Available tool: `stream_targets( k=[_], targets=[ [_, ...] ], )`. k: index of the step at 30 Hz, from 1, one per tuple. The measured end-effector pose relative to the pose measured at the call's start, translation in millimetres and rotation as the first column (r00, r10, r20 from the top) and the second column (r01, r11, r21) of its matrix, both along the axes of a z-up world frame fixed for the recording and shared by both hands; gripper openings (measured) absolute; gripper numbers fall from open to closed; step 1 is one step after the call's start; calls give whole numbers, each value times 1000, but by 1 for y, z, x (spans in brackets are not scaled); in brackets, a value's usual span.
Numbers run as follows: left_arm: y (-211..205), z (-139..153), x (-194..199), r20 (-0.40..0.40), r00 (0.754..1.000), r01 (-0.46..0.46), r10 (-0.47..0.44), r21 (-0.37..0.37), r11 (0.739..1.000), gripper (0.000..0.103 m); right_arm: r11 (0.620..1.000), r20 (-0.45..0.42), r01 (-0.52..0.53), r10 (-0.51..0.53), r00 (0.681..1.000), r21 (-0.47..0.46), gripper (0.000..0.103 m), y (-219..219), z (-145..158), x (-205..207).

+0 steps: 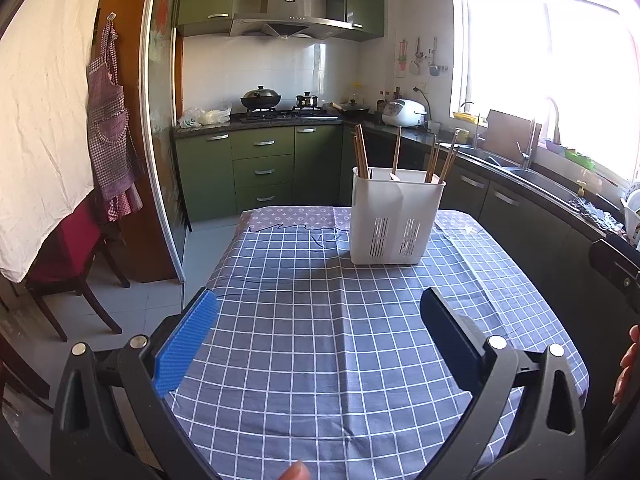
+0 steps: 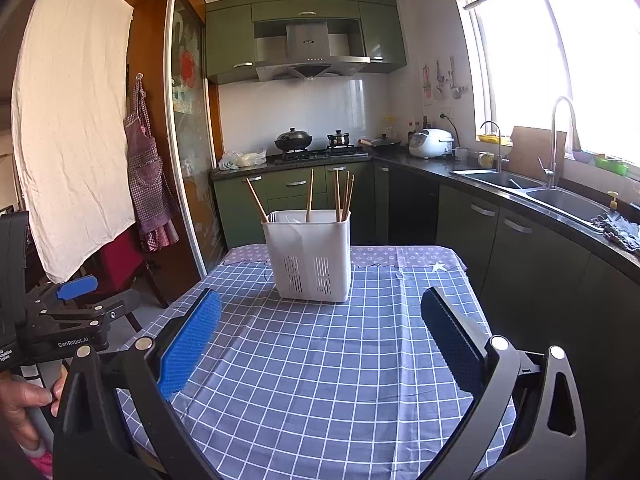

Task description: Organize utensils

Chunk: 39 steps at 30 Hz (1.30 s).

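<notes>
Wooden chopsticks [image 2: 309, 196] stand in slotted white plastic holder [image 2: 310, 258] on checked cloth [image 1: 320, 340]; both grippers' fingers wide.

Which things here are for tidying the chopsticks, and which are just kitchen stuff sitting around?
For the job:
white holder on the checked tablecloth
chopsticks standing in it
left gripper and right gripper, both open and empty

Just sitting around:
wok on the stove
rice cooker
sink
apron hanging up
red chair
</notes>
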State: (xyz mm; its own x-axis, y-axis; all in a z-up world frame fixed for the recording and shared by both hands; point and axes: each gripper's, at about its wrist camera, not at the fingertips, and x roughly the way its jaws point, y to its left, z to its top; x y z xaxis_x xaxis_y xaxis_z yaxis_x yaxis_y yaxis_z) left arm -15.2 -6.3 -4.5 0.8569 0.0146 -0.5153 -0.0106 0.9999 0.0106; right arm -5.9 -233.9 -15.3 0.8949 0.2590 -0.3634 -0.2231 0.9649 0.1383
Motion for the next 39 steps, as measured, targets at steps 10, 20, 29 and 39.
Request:
stream_targets(
  k=[10, 20, 29, 39],
  targets=[
    [0, -2, -2, 2, 1000, -2, 2, 11, 1000, 97, 1000, 1, -11, 11, 1000, -2, 99, 3, 0, 1],
    [2, 0, -4, 11, 1000, -2, 2, 5, 1000, 97, 1000, -1, -14, 14, 1000, 0, 99, 3, 1, 1],
    [2, 0, -1, 6, 1000, -12, 12, 15, 1000, 97, 1000, -6, -20, 20, 1000, -3, 99, 5, 1, 1],
    [-2, -1, 0, -3, 1000, -8, 8, 32, 999, 97, 1000, -15, -25, 25, 1000, -5, 99, 8, -3, 4]
  ],
)
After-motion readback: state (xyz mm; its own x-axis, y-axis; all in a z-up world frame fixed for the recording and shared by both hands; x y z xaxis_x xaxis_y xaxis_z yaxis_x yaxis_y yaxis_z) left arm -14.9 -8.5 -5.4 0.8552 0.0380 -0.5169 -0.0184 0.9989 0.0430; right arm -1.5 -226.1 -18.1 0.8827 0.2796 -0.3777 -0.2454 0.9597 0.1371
